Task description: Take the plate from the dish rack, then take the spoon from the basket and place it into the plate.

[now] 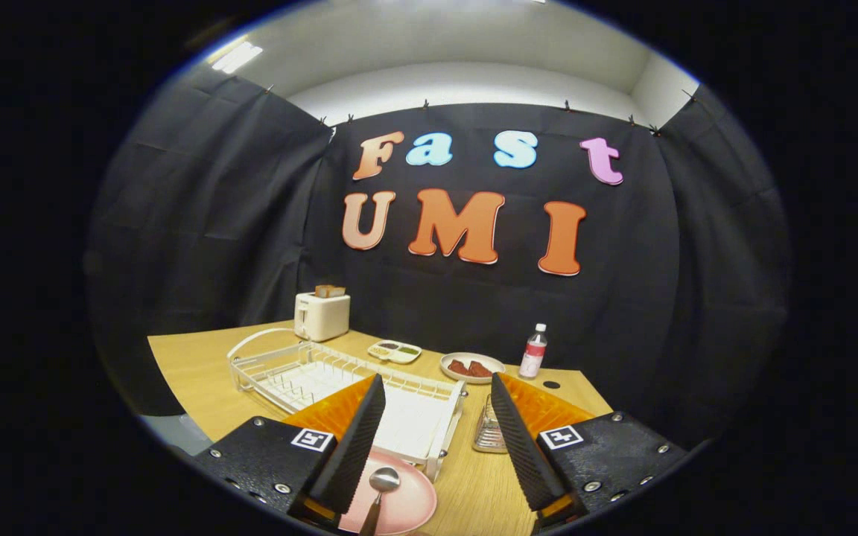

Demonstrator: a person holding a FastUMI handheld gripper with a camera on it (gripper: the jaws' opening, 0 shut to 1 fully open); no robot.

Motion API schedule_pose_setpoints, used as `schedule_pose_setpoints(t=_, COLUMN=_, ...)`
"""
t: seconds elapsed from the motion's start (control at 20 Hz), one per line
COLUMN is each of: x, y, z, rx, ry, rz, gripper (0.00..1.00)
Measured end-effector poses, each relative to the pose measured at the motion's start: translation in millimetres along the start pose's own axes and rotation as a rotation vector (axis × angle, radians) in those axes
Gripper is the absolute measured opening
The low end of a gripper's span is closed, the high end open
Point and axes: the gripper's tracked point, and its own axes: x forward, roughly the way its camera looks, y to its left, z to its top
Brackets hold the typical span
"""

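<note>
A pink plate [408,500] lies flat on the wooden table [198,372], close in front of the white dish rack [310,372]. A metal spoon [380,484] rests in the plate, bowl end toward the rack, right beside my left finger. My gripper [436,413] hovers above them, open, with nothing between its fingers. A small wire basket [487,432] stands just right of the rack, partly hidden behind my right finger.
A white toaster [322,316] with bread stands at the back left. Beyond the rack sit a small divided dish [395,351], a plate with brown food [471,367] and a bottle [534,351]. The booth's black cloth walls close the table in.
</note>
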Motion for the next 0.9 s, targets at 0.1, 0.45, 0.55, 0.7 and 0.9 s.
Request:
schedule_pose_setpoints(t=0.1, x=-4, y=-7, z=19, rx=0.008, ry=-0.035, rz=-0.030, gripper=0.88)
schedule_pose_setpoints(t=0.45, x=-19, y=-9, z=54, rx=0.093, ry=-0.040, rz=-0.084, gripper=0.91)
schedule_pose_setpoints(t=0.55, x=-21, y=-15, z=57, rx=0.108, ry=-0.039, rz=-0.112, gripper=0.92)
schedule_pose_setpoints(t=0.7, x=-22, y=-12, z=61, rx=0.141, ry=-0.025, rz=-0.114, gripper=0.93)
schedule_pose_setpoints(t=0.9, x=-18, y=-8, z=64, rx=0.146, ry=-0.026, rz=-0.112, gripper=0.93)
